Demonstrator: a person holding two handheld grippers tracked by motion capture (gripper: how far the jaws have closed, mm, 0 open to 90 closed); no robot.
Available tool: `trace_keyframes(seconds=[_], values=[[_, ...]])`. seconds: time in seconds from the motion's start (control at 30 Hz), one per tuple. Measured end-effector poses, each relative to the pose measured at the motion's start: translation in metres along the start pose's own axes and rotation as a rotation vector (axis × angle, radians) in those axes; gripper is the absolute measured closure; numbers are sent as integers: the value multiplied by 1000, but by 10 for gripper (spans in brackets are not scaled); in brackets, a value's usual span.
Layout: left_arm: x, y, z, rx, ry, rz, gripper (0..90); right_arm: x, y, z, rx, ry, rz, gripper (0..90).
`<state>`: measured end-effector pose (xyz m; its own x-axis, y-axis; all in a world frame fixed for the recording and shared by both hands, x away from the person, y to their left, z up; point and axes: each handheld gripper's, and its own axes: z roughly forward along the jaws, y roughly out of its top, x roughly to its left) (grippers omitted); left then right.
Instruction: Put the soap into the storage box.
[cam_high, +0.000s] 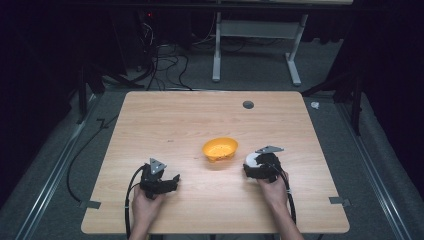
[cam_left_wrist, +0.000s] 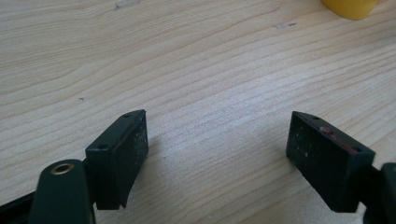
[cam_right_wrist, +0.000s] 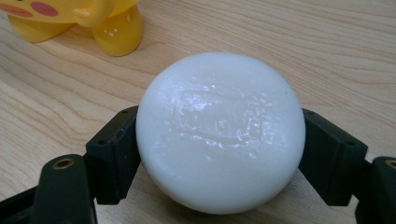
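Soap (cam_right_wrist: 219, 130) clamped in right claw (cam_right_wrist: 219, 154) (beside bowl (cam_right_wrist: 70, 21)).

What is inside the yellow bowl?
From the high view, the inside of the small yellow plastic bowl looks empty, just plain yellow. Its near wall hides a little of the bottom. The round white soap bar sits outside it, pinched in the right gripper.

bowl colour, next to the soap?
Yellow-orange bowl; clearest in the high view.
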<state>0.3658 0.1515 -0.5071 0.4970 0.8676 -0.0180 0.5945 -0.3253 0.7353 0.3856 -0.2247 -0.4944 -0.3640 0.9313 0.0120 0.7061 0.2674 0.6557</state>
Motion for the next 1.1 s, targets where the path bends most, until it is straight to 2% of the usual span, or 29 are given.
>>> trace_keyframes(seconds=[0.5,1.1], values=[[0,0,0,0,0,0,213,2,-1,-3,-5,4,-2,235],[0,0,0,0,0,0,213,5,5,-24,-59,58,2,235]])
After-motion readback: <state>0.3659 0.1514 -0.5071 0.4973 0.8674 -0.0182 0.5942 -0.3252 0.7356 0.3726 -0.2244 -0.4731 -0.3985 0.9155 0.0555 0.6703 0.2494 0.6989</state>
